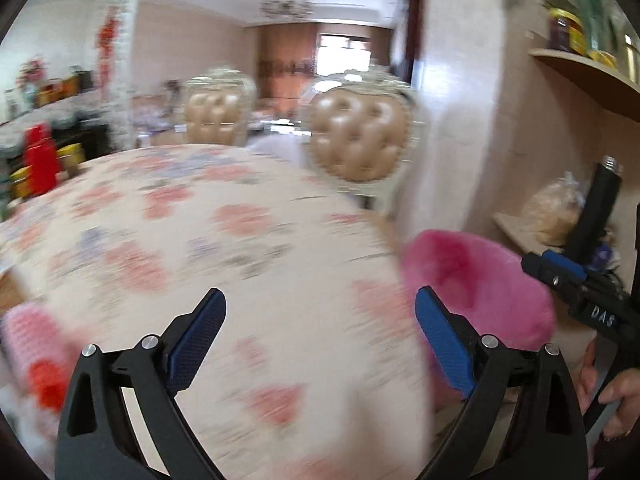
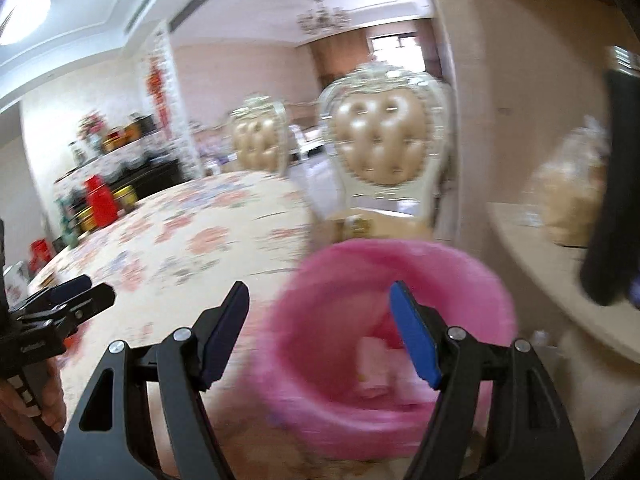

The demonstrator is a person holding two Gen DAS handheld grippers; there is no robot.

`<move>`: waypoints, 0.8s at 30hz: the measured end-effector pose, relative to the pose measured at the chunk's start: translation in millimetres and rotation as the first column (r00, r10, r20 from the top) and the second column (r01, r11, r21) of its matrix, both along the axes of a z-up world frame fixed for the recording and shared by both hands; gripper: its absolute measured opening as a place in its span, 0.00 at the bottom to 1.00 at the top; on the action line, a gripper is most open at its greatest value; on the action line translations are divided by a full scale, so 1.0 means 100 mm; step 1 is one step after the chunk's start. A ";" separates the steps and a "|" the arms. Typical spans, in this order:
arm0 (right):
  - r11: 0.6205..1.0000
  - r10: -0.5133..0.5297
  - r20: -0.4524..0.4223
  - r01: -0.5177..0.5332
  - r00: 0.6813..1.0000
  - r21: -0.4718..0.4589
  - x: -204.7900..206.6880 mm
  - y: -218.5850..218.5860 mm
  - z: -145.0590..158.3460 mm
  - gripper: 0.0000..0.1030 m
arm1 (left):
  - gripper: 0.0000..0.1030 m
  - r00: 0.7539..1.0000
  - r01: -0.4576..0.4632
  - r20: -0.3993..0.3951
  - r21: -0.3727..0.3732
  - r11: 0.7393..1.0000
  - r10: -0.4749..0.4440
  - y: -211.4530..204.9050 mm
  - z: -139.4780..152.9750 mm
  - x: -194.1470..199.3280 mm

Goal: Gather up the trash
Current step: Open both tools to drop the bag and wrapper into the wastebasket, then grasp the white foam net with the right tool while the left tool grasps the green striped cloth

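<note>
A pink bin lined with a pink bag (image 2: 384, 344) stands beside the table, just ahead of my right gripper (image 2: 320, 304), which is open and empty above its mouth. Pale scraps (image 2: 374, 364) lie inside the bin. My left gripper (image 1: 320, 312) is open and empty over the floral tablecloth (image 1: 224, 240); the pink bin (image 1: 480, 288) is to its right. A blurred pink and red packet (image 1: 36, 356) lies at the table's left edge. The right gripper (image 1: 576, 292) shows at the far right of the left wrist view. Both views are motion-blurred.
Two tufted gold chairs (image 1: 360, 140) (image 1: 218, 114) stand behind the table. A wall shelf (image 2: 560, 264) on the right holds a bagged item (image 2: 576, 196). A sideboard (image 2: 116, 184) with red tins stands far left.
</note>
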State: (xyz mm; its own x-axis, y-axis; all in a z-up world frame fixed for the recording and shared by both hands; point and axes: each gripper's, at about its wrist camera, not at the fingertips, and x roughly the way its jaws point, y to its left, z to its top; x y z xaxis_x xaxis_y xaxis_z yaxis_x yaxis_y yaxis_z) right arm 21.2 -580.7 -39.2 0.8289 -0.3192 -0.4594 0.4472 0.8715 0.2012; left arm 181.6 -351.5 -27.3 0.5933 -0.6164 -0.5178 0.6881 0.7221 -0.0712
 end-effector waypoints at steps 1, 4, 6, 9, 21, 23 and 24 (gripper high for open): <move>0.999 0.039 -0.001 -0.039 0.999 0.003 0.11 0.13 0.00 0.69 | 0.87 0.999 -0.035 0.011 0.008 0.999 0.035 0.17 0.00 -0.01; 0.991 0.132 -0.001 -0.132 0.991 0.012 0.35 0.46 -0.01 0.69 | 0.87 0.992 -0.125 0.026 0.030 0.992 0.124 0.69 -0.02 -0.04; 0.978 0.206 -0.010 -0.206 0.979 0.023 0.52 0.75 -0.02 0.69 | 0.87 0.982 -0.190 0.028 0.038 0.981 0.189 1.06 -0.03 -0.06; 0.948 0.318 -0.024 -0.317 0.948 0.025 0.77 1.23 -0.03 0.69 | 0.87 0.958 -0.286 0.029 0.045 0.957 0.285 1.56 -0.04 -0.11; 0.789 0.614 -0.111 -0.609 0.781 0.078 1.41 2.99 -0.18 0.69 | 0.87 0.783 -0.621 -0.008 0.055 0.782 0.622 3.45 -0.20 -0.19; 0.766 0.643 -0.128 -0.637 0.755 0.087 1.46 3.25 -0.20 0.69 | 0.87 0.768 -0.638 -0.028 0.047 0.768 0.640 3.70 -0.24 -0.21; 0.757 0.653 -0.136 -0.648 0.745 0.087 1.48 3.36 -0.21 0.69 | 0.87 0.765 -0.642 -0.034 0.043 0.765 0.644 3.76 -0.25 -0.21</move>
State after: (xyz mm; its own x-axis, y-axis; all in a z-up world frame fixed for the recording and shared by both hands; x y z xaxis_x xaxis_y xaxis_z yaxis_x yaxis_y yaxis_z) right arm 169.4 -244.4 -60.2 0.7507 0.2889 -0.5941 -0.1993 0.9565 0.2132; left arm 160.3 24.5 -52.2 0.8218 -0.0843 -0.5635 0.0584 0.9962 -0.0639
